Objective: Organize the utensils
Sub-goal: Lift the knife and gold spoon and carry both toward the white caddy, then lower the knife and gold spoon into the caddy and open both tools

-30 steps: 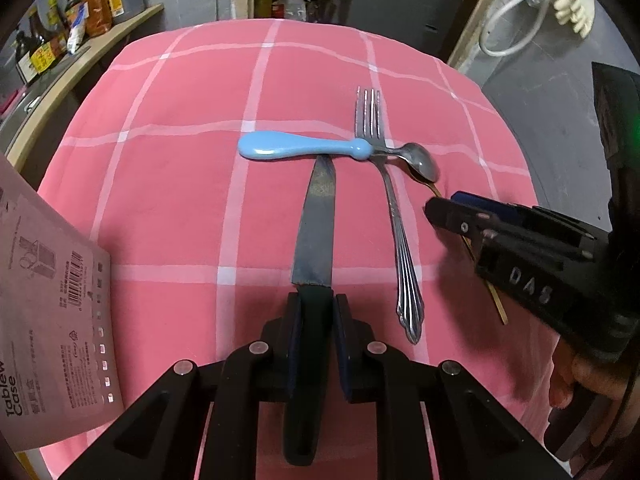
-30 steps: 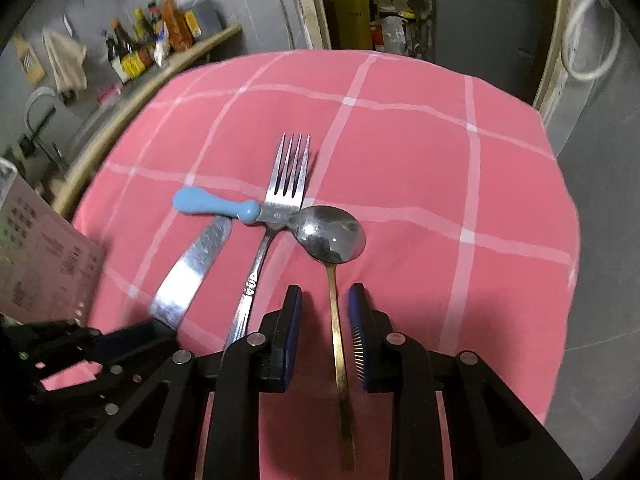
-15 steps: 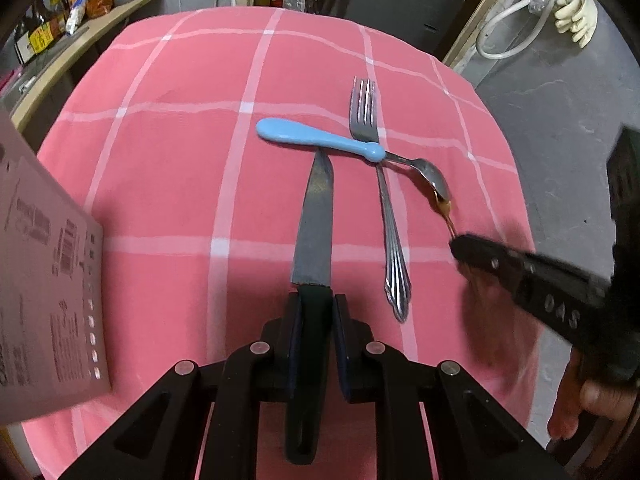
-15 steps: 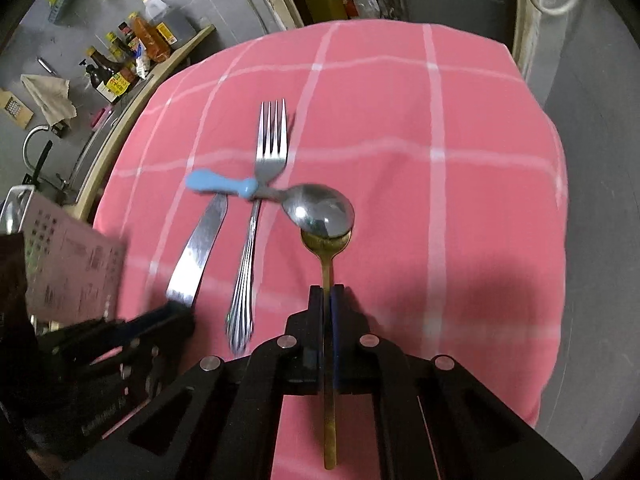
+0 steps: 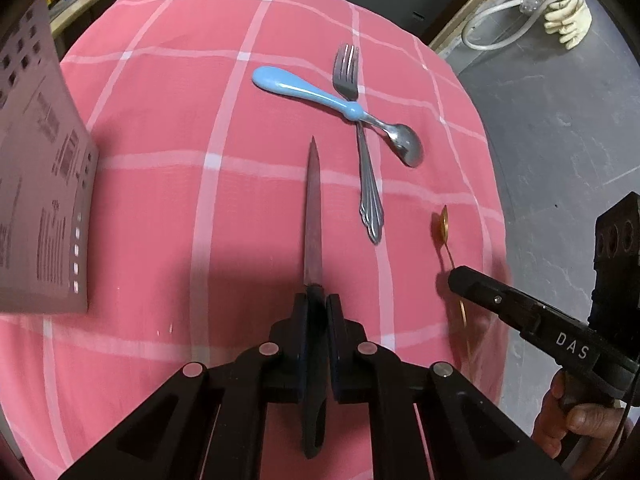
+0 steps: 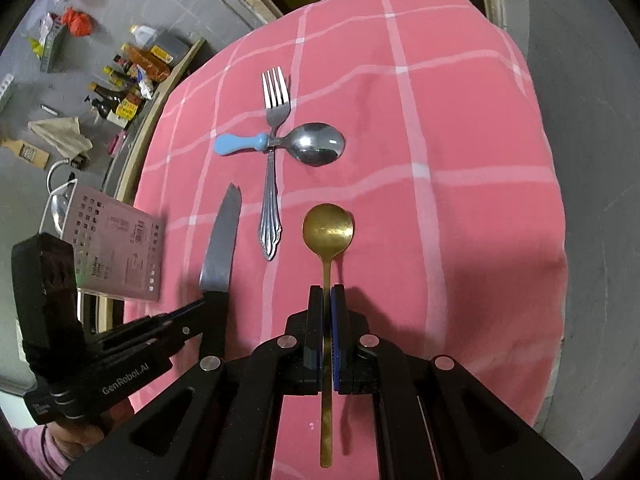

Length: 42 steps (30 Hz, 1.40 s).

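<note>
My left gripper [image 5: 317, 304] is shut on the black handle of a knife [image 5: 313, 216], blade pointing away over the pink checked cloth; it also shows in the right wrist view [image 6: 219, 240]. My right gripper [image 6: 327, 294] is shut on the thin handle of a gold spoon [image 6: 328, 230], bowl pointing away, seen from the left wrist view [image 5: 442, 226] too. A silver fork [image 6: 272, 168] lies on the cloth with a blue-handled spoon [image 6: 304, 145] lying across it. Both are also in the left wrist view: the fork [image 5: 362, 148] and the blue-handled spoon [image 5: 312, 90].
A pink-grey cutlery case box [image 6: 116, 252] stands at the table's left edge, also in the left wrist view [image 5: 40, 184]. The pink cloth [image 6: 460, 120] drops off at the right edge. Bottles and clutter [image 6: 128, 76] lie on a ledge at the far left.
Both grippers have lifted and drawn back with their utensils: the knife tip has come away from the blue-handled spoon, and the gold spoon has come away from the silver spoon bowl.
</note>
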Each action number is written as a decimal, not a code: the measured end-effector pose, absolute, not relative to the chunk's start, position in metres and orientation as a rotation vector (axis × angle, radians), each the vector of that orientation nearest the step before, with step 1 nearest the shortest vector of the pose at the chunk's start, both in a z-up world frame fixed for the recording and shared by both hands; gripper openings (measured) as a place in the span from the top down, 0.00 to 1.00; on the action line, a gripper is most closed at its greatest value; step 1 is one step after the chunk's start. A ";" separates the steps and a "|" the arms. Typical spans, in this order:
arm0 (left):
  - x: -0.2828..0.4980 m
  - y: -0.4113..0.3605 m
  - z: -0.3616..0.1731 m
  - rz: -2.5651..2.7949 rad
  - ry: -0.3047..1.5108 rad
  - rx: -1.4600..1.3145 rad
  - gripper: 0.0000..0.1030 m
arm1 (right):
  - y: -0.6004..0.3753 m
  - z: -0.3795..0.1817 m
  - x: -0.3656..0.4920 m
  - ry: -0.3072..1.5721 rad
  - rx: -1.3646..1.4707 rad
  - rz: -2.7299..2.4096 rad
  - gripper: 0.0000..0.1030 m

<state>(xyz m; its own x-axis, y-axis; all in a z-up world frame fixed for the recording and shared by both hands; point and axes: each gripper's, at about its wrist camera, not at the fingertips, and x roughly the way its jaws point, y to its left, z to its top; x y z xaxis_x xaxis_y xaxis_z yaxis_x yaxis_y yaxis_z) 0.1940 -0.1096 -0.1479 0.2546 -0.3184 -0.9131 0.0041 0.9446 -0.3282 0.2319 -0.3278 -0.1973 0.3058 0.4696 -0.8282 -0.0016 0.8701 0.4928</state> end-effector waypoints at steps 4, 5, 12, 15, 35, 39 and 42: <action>0.186 -0.109 -0.139 -0.251 1.270 -0.278 0.92 | -0.331 -0.201 0.217 1.178 0.485 0.321 0.97; 0.184 -0.110 -0.135 -0.261 1.255 -0.279 0.92 | -0.332 -0.201 0.218 1.168 0.490 0.321 0.97; 0.173 -0.100 -0.094 -0.308 1.121 -0.296 0.92 | -0.325 -0.159 0.224 0.983 0.526 0.335 0.97; 0.168 -0.092 -0.063 -0.320 1.015 -0.292 0.92 | -0.320 -0.128 0.220 0.862 0.509 0.363 0.97; 0.167 0.048 0.076 -0.188 0.381 -0.317 0.92 | -0.190 0.008 0.244 0.365 0.491 0.643 0.97; 0.180 0.074 0.057 -0.163 0.390 -0.347 0.92 | -0.160 -0.007 0.253 0.343 0.520 0.666 0.97; 0.185 0.088 0.041 -0.156 0.387 -0.361 0.92 | -0.141 -0.029 0.256 0.336 0.525 0.673 0.97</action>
